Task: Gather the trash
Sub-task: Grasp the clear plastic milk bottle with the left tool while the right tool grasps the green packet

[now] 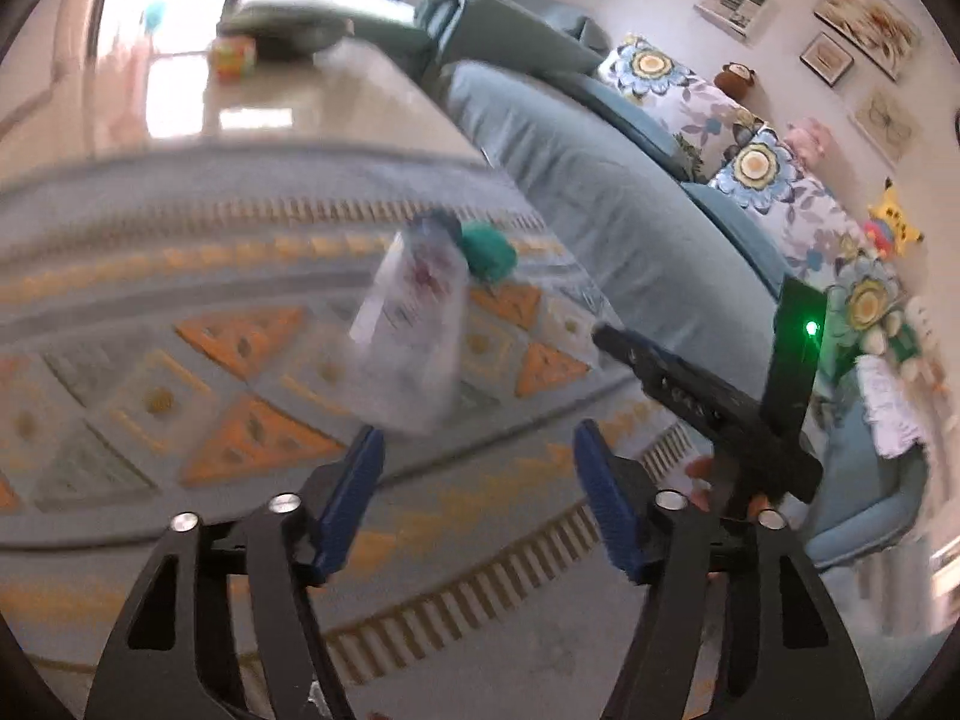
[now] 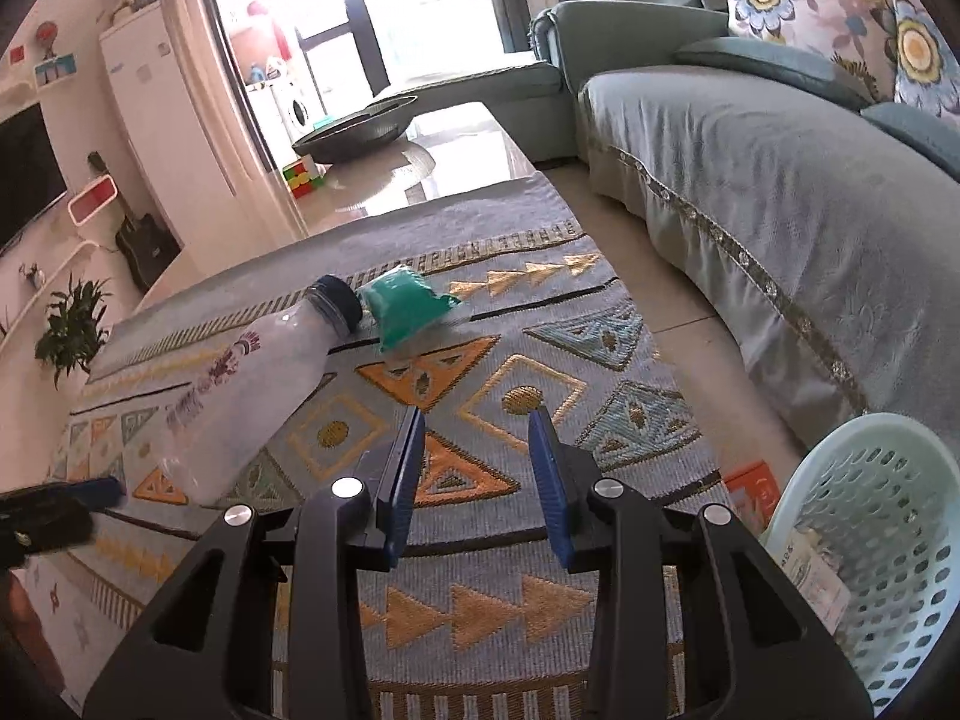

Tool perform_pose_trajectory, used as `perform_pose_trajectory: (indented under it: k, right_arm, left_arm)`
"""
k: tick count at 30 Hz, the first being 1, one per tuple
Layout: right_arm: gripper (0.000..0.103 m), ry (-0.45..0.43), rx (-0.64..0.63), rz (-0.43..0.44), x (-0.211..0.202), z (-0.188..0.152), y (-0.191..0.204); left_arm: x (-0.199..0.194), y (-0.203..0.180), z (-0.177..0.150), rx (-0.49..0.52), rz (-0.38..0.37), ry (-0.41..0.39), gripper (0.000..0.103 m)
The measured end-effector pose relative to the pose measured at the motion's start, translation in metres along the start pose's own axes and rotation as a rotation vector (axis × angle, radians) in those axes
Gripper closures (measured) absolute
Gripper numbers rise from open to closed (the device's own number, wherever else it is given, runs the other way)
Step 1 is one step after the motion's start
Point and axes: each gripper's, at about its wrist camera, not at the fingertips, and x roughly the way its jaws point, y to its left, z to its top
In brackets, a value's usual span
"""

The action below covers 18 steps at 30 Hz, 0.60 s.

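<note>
A clear plastic bottle (image 2: 240,396) with a dark cap lies on its side on the patterned cloth (image 2: 480,600). A crumpled green wrapper (image 2: 408,309) rests just beyond its cap. In the left wrist view the bottle (image 1: 408,324) is blurred and lies just ahead of my left gripper (image 1: 480,435). That gripper is open, with its blue pads wide apart and nothing between them. Its fingertip (image 2: 90,489) shows beside the bottle's base. My right gripper (image 2: 477,420) hovers over the cloth to the bottle's right, its pads narrowly apart and empty. The green wrapper (image 1: 489,249) lies behind the bottle.
A pale green perforated basket (image 2: 870,540) with paper in it stands at the lower right, beside a blue-grey sofa (image 2: 750,180). Farther along the table are a dark bowl (image 2: 360,126) and a colourful cube (image 2: 303,177). An orange item (image 2: 753,483) lies near the basket.
</note>
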Motion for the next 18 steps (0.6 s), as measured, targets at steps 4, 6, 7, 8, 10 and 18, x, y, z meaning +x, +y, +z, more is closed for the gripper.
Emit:
perform_pose_trajectory:
  k: [4,6,7,8,10,18]
  right_arm:
    - [0.057,-0.003,-0.016,-0.016,-0.001,-0.001,0.005]
    - [0.055,-0.007,-0.024,-0.013,-0.002,-0.001,0.006]
    - [0.055,-0.006,-0.026,-0.008,-0.001,-0.001,0.006]
    - [0.055,-0.007,-0.026,-0.004,-0.001,0.0,0.006]
    - [0.054,-0.021,-0.023,0.002,-0.003,-0.001,0.005]
    - [0.046,0.008,-0.049,-0.029,0.003,0.001,0.011]
  left_arm:
    - [0.013,0.007,0.025,0.009,0.121,-0.016,0.019]
    - [0.033,0.013,0.032,-0.022,0.123,0.028,0.019]
    - [0.04,0.015,0.033,-0.038,0.113,0.039,0.019]
    - [0.045,0.016,0.032,-0.054,0.104,0.04,0.019]
    - [0.061,0.012,0.032,-0.073,0.079,0.043,0.019]
    - [0.108,-0.006,0.037,0.05,0.267,0.086,0.049]
